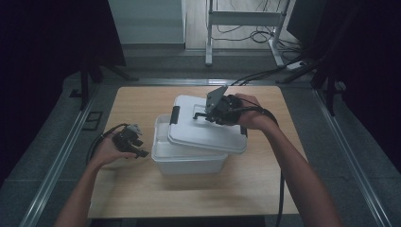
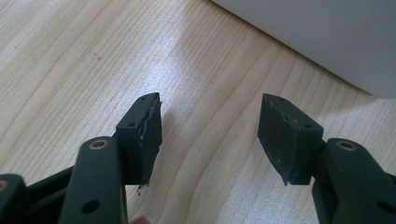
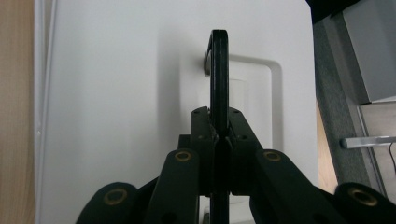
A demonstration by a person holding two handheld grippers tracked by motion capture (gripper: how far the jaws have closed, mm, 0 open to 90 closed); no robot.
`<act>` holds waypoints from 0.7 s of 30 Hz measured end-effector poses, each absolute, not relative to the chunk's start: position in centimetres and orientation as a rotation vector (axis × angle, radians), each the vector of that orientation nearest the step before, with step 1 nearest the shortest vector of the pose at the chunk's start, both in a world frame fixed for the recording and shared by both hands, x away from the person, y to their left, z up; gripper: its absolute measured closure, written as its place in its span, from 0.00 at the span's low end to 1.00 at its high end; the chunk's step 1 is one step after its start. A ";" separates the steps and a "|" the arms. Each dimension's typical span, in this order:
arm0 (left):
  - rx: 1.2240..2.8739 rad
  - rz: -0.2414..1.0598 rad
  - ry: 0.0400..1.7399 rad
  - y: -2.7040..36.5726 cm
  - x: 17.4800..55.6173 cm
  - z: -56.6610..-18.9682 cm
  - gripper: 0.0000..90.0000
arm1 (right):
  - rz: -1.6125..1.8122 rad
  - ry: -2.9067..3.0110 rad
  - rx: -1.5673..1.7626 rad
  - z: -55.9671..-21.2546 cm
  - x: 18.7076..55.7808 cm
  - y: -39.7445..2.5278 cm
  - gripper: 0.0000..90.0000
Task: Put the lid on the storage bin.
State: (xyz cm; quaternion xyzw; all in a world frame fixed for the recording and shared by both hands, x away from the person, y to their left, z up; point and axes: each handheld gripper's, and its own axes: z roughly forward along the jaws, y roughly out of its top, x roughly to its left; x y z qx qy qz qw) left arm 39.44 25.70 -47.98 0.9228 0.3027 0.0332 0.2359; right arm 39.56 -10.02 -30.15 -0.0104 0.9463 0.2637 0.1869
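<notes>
High view: my right gripper (image 1: 206,115) lifts the white lid (image 1: 206,128) by its black handle (image 1: 199,115), tilted over the one white box (image 1: 189,158) at the centre of the wooden table (image 1: 142,101). My left gripper (image 1: 140,152) rests on the table just left of the box. Right gripper view: my jaws are clamped narrow on the handle (image 3: 219,70), whose lower end my fingers (image 3: 201,135) hide. Left gripper view: my fingers (image 2: 142,135) stand wide apart, holding nothing, above bare wood; the box wall (image 2: 322,32) is cut off at the top. Count: one box, one lid, two grippers.
</notes>
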 end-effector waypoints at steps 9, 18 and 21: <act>2.536 0.091 0.825 25.6 39.4 -47.9 0.44 | 0.742 2.675 -0.086 -30.0 39.0 -8.3 0.93; 2.532 0.094 0.825 25.7 39.3 -47.9 0.44 | 0.740 2.688 -0.129 -30.4 38.9 -6.9 0.93; 2.531 0.093 0.825 25.7 39.3 -47.9 0.44 | 0.737 2.693 -0.146 -30.7 38.9 -6.2 0.93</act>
